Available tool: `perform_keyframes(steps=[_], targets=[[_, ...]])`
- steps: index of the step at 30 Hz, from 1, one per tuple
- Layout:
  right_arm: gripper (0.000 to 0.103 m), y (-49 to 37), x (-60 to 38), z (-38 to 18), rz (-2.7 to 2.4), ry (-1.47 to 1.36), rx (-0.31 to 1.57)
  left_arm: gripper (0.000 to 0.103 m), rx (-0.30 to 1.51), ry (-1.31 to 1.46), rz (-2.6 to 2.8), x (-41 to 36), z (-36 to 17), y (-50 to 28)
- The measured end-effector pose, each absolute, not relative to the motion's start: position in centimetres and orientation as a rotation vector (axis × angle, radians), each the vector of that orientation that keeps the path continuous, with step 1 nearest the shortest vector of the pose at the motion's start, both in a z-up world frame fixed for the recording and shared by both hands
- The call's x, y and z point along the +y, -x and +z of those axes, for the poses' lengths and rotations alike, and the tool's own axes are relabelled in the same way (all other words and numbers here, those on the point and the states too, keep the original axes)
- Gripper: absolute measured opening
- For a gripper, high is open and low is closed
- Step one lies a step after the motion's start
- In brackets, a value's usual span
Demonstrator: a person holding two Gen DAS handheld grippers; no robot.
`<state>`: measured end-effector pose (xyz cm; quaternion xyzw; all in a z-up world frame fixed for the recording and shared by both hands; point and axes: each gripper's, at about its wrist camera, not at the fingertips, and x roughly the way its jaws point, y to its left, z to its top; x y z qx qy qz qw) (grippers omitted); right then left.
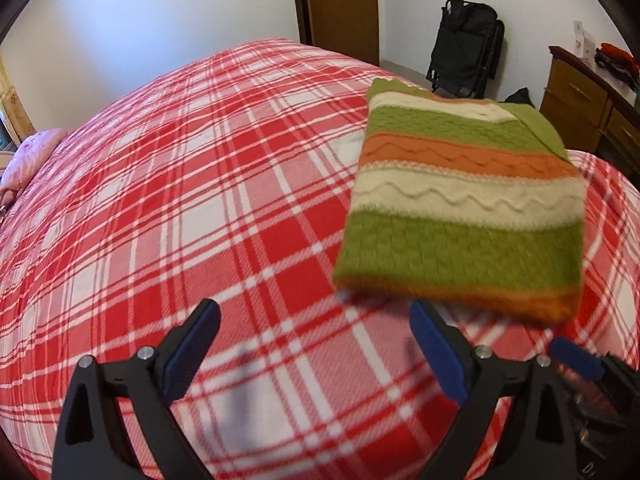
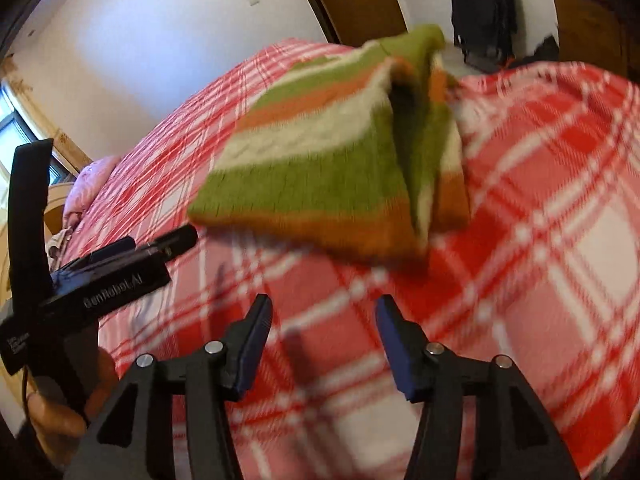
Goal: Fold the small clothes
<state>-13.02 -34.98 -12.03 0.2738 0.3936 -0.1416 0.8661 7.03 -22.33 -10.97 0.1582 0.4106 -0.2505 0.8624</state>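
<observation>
A folded knit sweater (image 1: 460, 204) with green, orange and cream stripes lies on the red-and-white plaid bed cover (image 1: 200, 200). In the right wrist view the sweater (image 2: 320, 168) is blurred and its stacked layers show at the right side. My left gripper (image 1: 314, 312) is open and empty, just short of the sweater's near edge. My right gripper (image 2: 324, 308) is open and empty, a little in front of the sweater. The left gripper's body (image 2: 120, 276) shows at the left of the right wrist view.
A pink pillow (image 1: 28, 156) lies at the bed's far left. A brown door (image 1: 340, 4), a black folded chair (image 1: 468, 48) and a wooden dresser (image 1: 588, 100) stand beyond the bed. The plaid cover (image 2: 540, 240) spreads around the sweater.
</observation>
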Motion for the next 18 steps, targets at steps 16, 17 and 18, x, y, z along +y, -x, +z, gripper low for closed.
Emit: perform_keyframes(steps=[16,17,18], targets=[[0.056,17.5,-32.5,-5.8,-0.385,-0.502,0.667,0.103,0.627,-0.273,-0.536,-18.2,-4.2,-0.8],[0.056,17.8,-32.4,-5.3,-0.394,-0.493,0.653,0.103,0.611,-0.271,-0.533,-18.0,-3.8,-0.7],[0.056,17.9,-32.3,-4.6,-0.406,-0.481,0.638,0.103,0.587,-0.27,-0.53,-17.8,-3.2,-0.2]])
